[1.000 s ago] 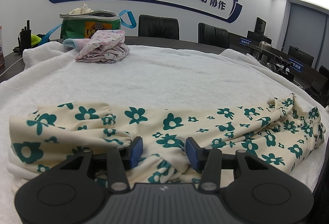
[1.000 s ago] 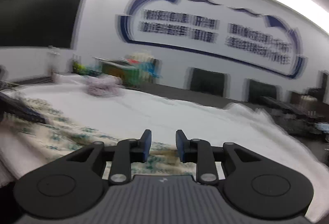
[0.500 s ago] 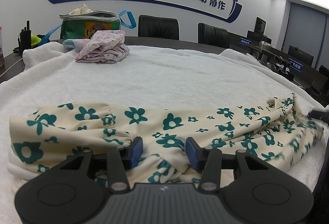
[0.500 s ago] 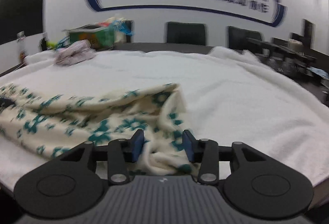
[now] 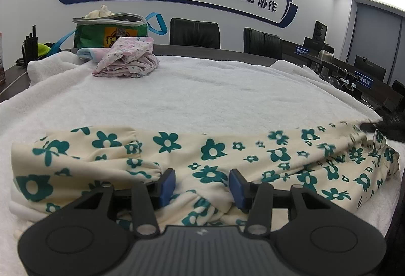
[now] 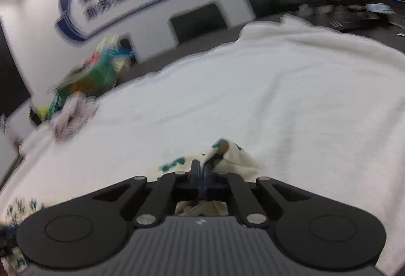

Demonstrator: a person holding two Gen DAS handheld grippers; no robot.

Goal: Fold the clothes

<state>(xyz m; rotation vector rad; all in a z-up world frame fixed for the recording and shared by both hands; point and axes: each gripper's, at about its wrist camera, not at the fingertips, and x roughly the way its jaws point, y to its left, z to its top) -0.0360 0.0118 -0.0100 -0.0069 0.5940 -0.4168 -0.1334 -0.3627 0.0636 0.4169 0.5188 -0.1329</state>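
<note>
A cream garment with teal flowers (image 5: 210, 149) lies stretched across the near part of the white towel cover (image 5: 202, 88). My left gripper (image 5: 202, 186) sits at its near edge. Bunched fabric fills the gap between the blue pads, which press on it from both sides. At the garment's far right end the cloth is pulled up and blurred. In the right wrist view my right gripper (image 6: 202, 167) is tilted, its jaws closed together on that end of the garment (image 6: 235, 157). A fold of cloth sticks out past the fingertips.
A pile of folded pink clothes (image 5: 126, 60) lies at the back left of the cover, with a green bag (image 5: 108, 30) behind it. Black chairs (image 5: 193, 33) stand along the dark table's far edge. Desks with equipment fill the right side.
My right gripper rolled, came down to the garment's right end and shut on it; that end now looks lifted and stretched. The left gripper and the cloth in it stayed still.
</note>
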